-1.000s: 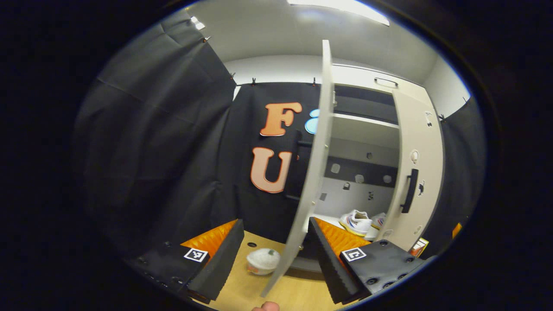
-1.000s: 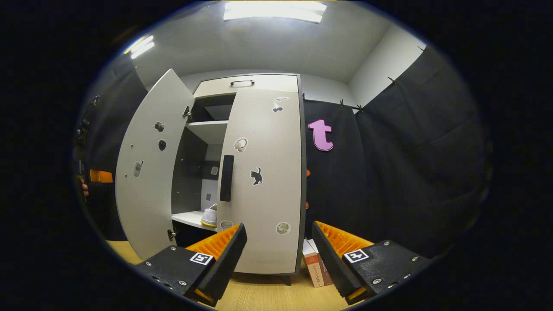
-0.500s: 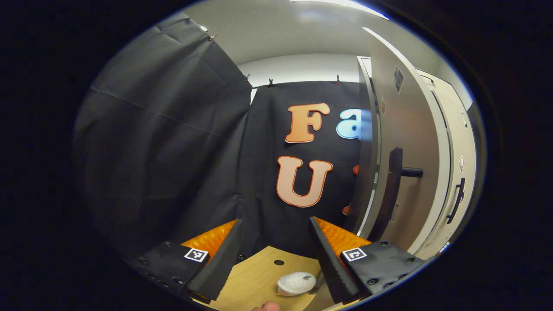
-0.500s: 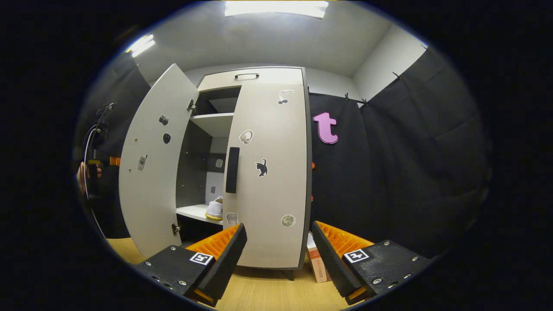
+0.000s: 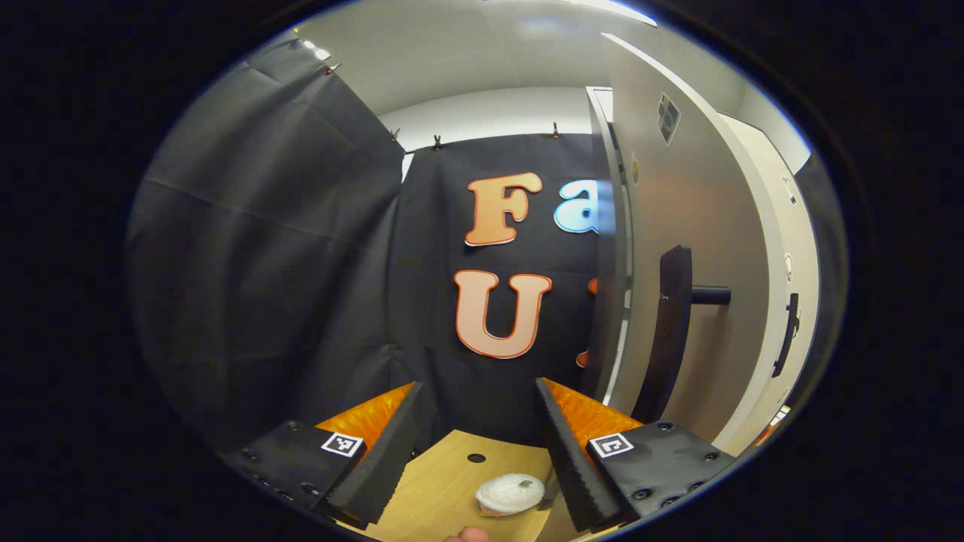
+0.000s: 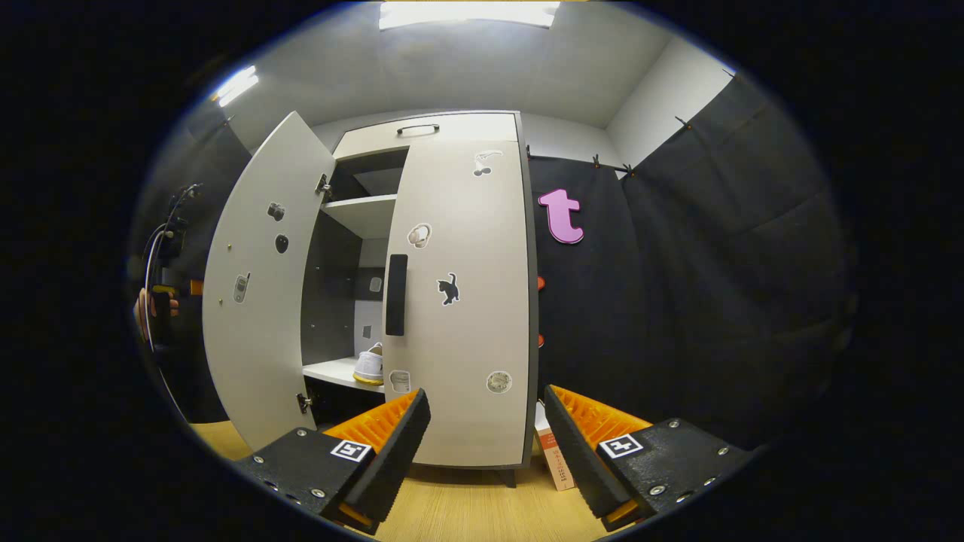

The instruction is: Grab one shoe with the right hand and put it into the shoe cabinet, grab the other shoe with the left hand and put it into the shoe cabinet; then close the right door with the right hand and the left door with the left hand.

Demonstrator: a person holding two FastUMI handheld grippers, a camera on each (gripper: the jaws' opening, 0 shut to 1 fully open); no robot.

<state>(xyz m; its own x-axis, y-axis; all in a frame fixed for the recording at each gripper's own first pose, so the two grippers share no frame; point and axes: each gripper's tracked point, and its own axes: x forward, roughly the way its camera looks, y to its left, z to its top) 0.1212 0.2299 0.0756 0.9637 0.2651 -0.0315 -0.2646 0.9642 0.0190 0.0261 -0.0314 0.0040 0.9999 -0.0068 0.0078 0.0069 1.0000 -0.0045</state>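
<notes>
Both tongs stand with their jaws apart and hold nothing: the left gripper [image 5: 476, 444] is beside the outer face of the left door [image 5: 681, 226], which is ajar, and the right gripper [image 6: 482, 444] faces the shoe cabinet [image 6: 422, 135]. The right door [image 6: 467, 316] is closed. A white shoe [image 6: 369, 366] lies on the low shelf inside, seen through the gap.

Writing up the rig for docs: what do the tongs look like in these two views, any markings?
Both the left tongs and the right tongs are alike: two wedge-shaped fingers with ribbed, saw-toothed inner faces, each on a black block fixed with round screws. Every block carries a small square black-and-white marker on top. No cables run along them close up.
</notes>
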